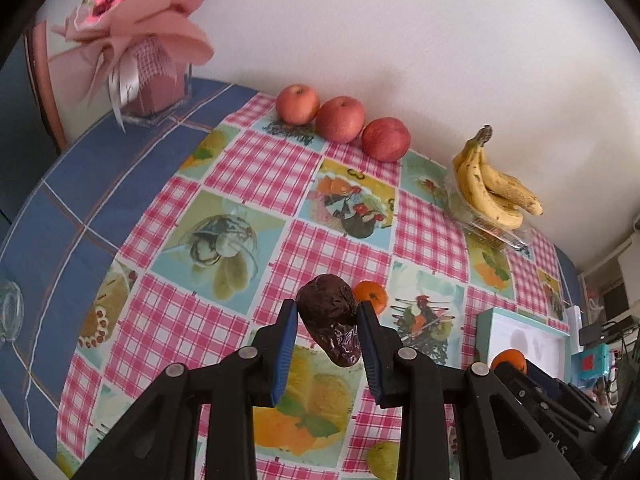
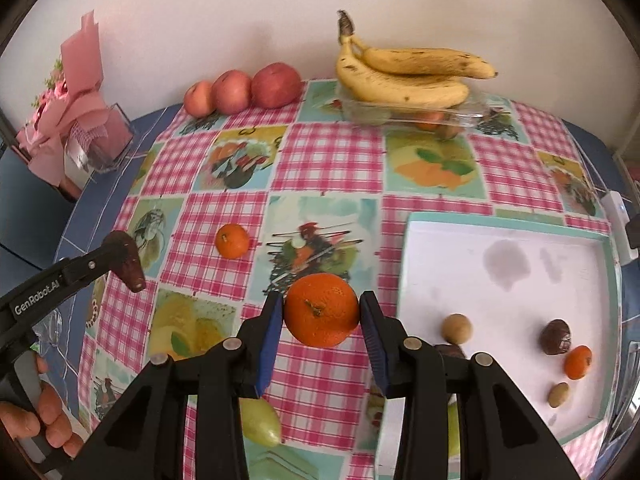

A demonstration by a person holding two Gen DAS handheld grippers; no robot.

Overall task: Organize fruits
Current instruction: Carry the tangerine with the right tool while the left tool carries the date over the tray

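— What's the left tool (image 1: 327, 322) got?

— A dark, wrinkled fruit (image 1: 332, 316), something like a big date. The blue pads are clenched on it from both sides and it hangs clear above the checked cloth (image 1: 256, 168) on the bench.

— And the right tool (image 2: 320, 320)?

— It is grasping an orange (image 2: 321, 309), stem towards us, pinched between the pads and lifted off the cloth. It sits just left of the white tray (image 2: 500, 280).

— What's in the tray?

— At its near end, a pale round fruit (image 2: 457, 328), a dark wrinkled one (image 2: 555, 337), a small orange (image 2: 578, 362) just beside that, and a little olive-coloured one (image 2: 558, 394) nearest of all. The far part of the tray is bare white.

— Anything loose on the bench?

— One more small orange (image 2: 232, 241) lies on the cloth towards the left, and a greenish pear (image 2: 260, 420) lies at the near edge, partly hidden by the right tool.

— And by the wall?

— Three red apples (image 2: 240, 90) in a row, touching each other, far left. To their right, bananas (image 2: 404, 76) rest on a clear plastic box (image 2: 472, 114). A pink-wrapped bouquet (image 2: 76, 100) stands at the far left corner.
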